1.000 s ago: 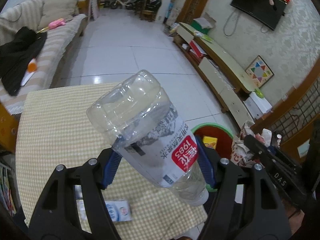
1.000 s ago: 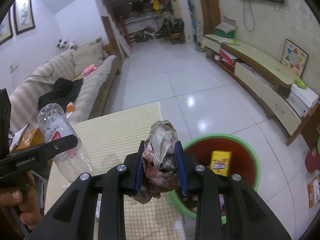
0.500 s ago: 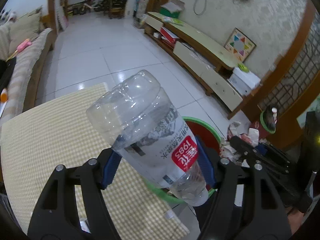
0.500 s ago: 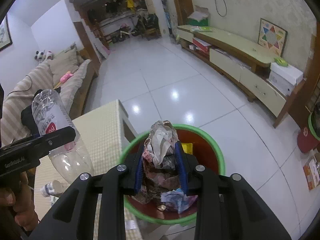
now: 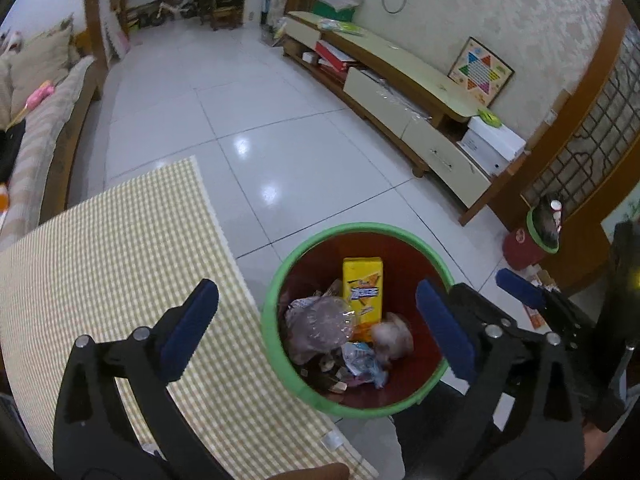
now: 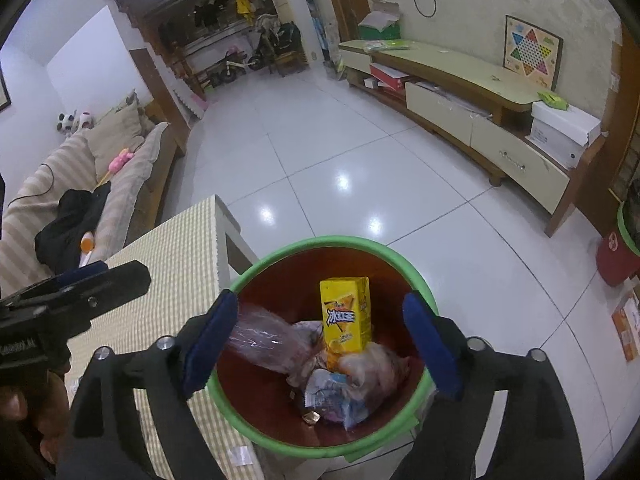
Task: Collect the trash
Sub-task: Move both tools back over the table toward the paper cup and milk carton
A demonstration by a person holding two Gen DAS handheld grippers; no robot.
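Observation:
A red bin with a green rim point(image 5: 360, 226) point(image 6: 320, 242) stands on the floor beside the checked-cloth table point(image 5: 120, 260) point(image 6: 172, 260). Inside it lie a clear plastic bottle point(image 5: 320, 320) point(image 6: 264, 340), a crumpled paper wad point(image 5: 394, 336) point(image 6: 376, 360), a yellow drink carton point(image 5: 362, 288) point(image 6: 346, 312) and wrappers. My left gripper point(image 5: 316, 300) hangs above the bin's left side, its jaws opening wide with nothing between them. Over the bin, my right gripper point(image 6: 320, 304) has its jaws opening too, gripping nothing. One left-gripper finger point(image 6: 100, 280) shows at the left of the right wrist view.
A smaller red bin with a green rim point(image 5: 536, 236) stands by the wooden screen at the right. The low TV cabinet point(image 5: 400, 80) runs along the far wall, with a white box point(image 6: 564, 128) at its end. A sofa point(image 6: 60, 184) lies at the left. White tiled floor point(image 5: 280, 140) stretches beyond the bin.
Both grippers came over the bin and opened. The bottle left the left gripper and the paper wad left the right one; both now lie in the bin.

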